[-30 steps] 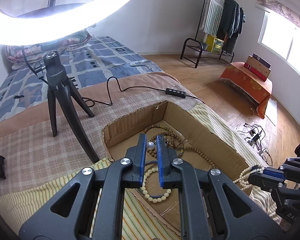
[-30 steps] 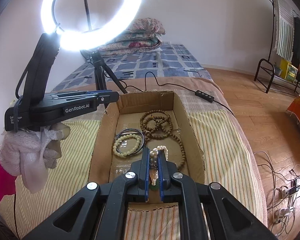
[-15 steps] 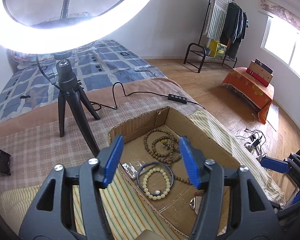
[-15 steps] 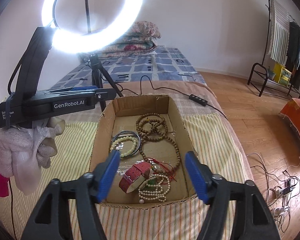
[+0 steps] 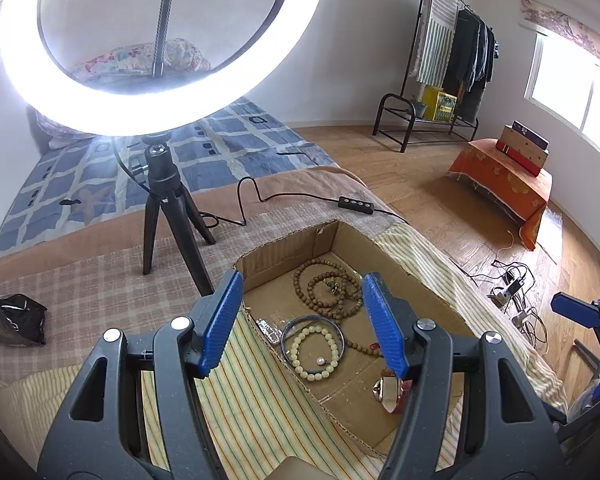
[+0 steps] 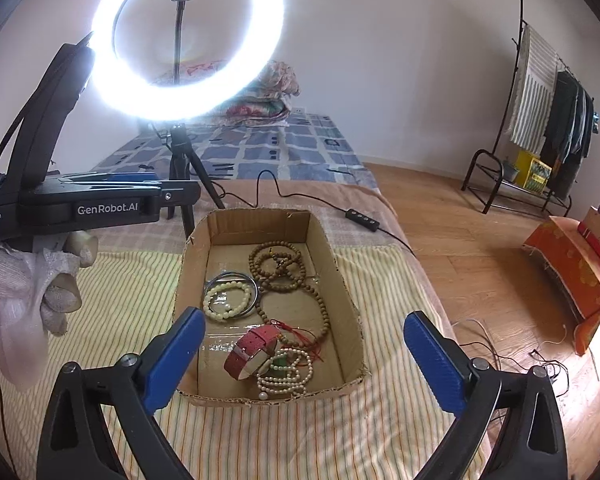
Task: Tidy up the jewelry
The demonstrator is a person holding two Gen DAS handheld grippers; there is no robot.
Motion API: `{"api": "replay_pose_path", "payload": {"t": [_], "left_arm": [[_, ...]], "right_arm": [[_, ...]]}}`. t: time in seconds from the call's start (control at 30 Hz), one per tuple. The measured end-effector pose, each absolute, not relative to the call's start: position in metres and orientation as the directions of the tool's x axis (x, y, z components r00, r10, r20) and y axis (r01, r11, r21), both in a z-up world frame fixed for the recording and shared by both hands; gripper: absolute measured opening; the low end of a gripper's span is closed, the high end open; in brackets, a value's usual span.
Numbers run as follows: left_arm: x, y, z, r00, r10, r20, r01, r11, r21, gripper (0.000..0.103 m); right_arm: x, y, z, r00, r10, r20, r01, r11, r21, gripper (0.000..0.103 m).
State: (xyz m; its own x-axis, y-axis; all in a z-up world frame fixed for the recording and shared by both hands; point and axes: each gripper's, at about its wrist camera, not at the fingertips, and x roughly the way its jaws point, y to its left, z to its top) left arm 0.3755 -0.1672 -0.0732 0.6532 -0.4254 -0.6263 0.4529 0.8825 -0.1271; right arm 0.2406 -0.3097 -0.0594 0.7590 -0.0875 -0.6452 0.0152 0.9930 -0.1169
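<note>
Both tools are hanging wide open and empty: the right tool [image 6: 300, 364] at the frame's bottom, the left tool [image 5: 302, 322] likewise in its own view. Just beyond, the shallow brown cardboard box [image 6: 342, 292] is holding all the jewelry: white pearl strand [image 6: 286, 374], red leather watch strap [image 6: 252, 350], pale bead bracelet [image 6: 226, 300], brown wooden bead necklace [image 6: 284, 274]. Everything seems gathered; tidying may be remaining.

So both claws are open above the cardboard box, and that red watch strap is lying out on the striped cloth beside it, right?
Not quite. Both the left gripper and right gripper are open, but the red watch strap lies inside the cardboard box, next to the white pearl strand, not on the striped cloth. The right wrist view shows it.
</note>
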Motion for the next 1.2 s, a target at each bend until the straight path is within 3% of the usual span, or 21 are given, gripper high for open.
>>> {"api": "replay_pose_path", "payload": {"t": [0.4,0.5,0.7,0.87,1.2], "left_arm": [[0.319,-0.147,-0.036,0.690,-0.409,-0.597,0.462,0.884,-0.072,0.065],[0.300,-0.138,-0.027,0.710,-0.403,-0.578,0.455,0.889,-0.062,0.078],[0.263,-0.123,-0.013,0.728,-0.381,-0.570,0.445,0.895,-0.029,0.078],[0.235,-0.108,-0.016,0.745,-0.350,-0.568,0.408,0.913,-0.027,0.084],[0.202,-0.080,-0.032,0.754,-0.301,-0.584,0.329,0.942,-0.063,0.084]], "right_arm": [[0.202,-0.309,-0.032,0.784,-0.104,-0.612,0.043,0.993,-0.113,0.103],[0.193,-0.309,-0.028,0.787,-0.108,-0.608,0.044,0.992,-0.120,0.103],[0.176,-0.310,-0.024,0.792,-0.121,-0.598,0.058,0.991,-0.124,0.103],[0.163,-0.313,-0.020,0.798,-0.130,-0.588,0.076,0.990,-0.117,0.103],[0.149,-0.309,-0.018,0.814,-0.140,-0.565,0.092,0.989,-0.113,0.103]]}}
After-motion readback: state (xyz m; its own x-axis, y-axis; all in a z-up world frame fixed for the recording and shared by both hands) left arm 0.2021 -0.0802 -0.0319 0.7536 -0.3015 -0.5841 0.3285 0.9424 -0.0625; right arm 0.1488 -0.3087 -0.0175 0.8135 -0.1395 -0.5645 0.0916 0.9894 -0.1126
